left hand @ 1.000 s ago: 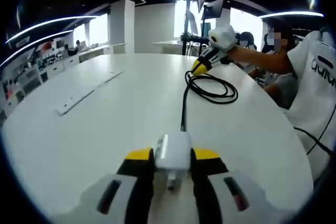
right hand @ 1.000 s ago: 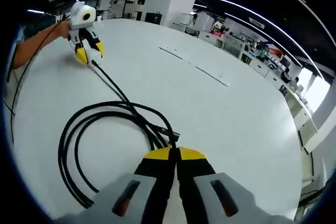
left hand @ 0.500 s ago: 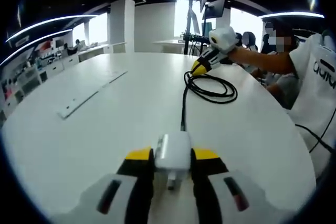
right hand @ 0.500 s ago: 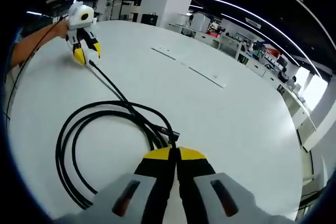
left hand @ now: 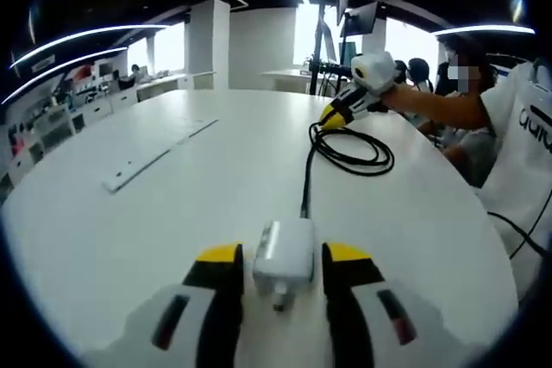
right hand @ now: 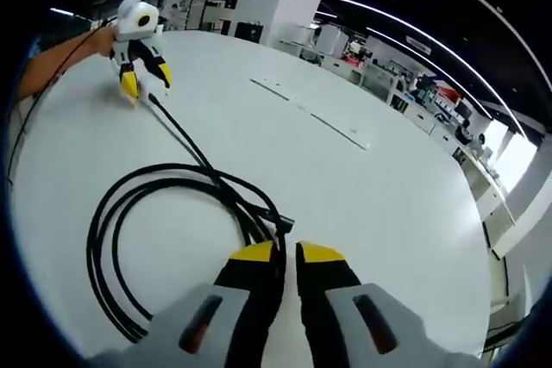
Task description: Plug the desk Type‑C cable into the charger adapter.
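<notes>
A white charger adapter (left hand: 283,252) lies on the round white table (left hand: 172,187) between the spread jaws of my left gripper (left hand: 283,256), with a gap on each side. A black cable (left hand: 304,180) runs from the adapter's far face to a loose coil (left hand: 352,151). My right gripper (left hand: 329,116) sits at the coil's far end. In the right gripper view the coil (right hand: 164,213) lies ahead, and the cable's free end (right hand: 281,223) rests just beyond my right gripper (right hand: 287,254), whose jaws stand slightly apart with nothing between them. Far across, the left gripper (right hand: 145,82) stands open over the adapter.
A flat white strip (left hand: 153,159) lies on the table left of the cable, seen again as a strip (right hand: 319,115) in the right gripper view. A person in white (left hand: 522,127) sits at the table's right edge, a forearm (right hand: 60,53) reaching in. Office desks lie beyond.
My left gripper's jaws have spread off the adapter, which stays on the table. My right gripper's jaws have parted a little and sit slightly back from the cable end.
</notes>
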{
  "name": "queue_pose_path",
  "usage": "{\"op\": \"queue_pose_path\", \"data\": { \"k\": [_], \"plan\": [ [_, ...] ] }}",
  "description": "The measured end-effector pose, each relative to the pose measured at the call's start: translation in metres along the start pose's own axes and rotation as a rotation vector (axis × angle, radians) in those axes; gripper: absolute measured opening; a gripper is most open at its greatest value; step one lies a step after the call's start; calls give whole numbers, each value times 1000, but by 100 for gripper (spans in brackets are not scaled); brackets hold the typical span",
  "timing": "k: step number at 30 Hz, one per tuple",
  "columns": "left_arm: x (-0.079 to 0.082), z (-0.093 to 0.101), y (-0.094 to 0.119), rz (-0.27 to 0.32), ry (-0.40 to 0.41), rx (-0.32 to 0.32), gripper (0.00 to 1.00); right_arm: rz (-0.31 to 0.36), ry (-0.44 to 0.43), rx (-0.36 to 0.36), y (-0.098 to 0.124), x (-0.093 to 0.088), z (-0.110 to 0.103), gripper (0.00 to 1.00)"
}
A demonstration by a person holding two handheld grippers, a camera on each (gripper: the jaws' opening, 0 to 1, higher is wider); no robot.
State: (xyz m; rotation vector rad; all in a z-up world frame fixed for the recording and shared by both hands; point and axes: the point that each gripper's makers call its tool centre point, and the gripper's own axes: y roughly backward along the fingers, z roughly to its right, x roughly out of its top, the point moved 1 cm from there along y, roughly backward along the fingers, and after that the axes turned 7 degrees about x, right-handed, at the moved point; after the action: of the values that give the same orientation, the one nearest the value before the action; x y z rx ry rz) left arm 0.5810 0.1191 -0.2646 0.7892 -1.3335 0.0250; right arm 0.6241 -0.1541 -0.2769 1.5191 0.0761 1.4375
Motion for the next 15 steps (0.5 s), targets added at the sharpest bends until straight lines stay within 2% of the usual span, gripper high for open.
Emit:
{"op": "queue_pose_path", "data": {
  "k": [4, 7, 12, 13, 15],
  "plan": [
    [2, 12, 2, 27, 15, 24, 39, 27, -1, -6, 1, 4, 1, 14],
    [5, 9, 5, 64, 44, 41, 41, 60, 10, -25, 4, 9, 1, 17],
    [13, 34, 12, 156, 83, 112, 48, 170, -34, -33, 12, 19, -4, 23],
    [13, 31, 15, 170, 87, 125, 51, 207, -52, -28, 14, 23, -7, 24],
    [13, 37, 19, 201, 93, 138, 55, 244, -65, -18, 17, 26, -13, 25]
  ]
}}
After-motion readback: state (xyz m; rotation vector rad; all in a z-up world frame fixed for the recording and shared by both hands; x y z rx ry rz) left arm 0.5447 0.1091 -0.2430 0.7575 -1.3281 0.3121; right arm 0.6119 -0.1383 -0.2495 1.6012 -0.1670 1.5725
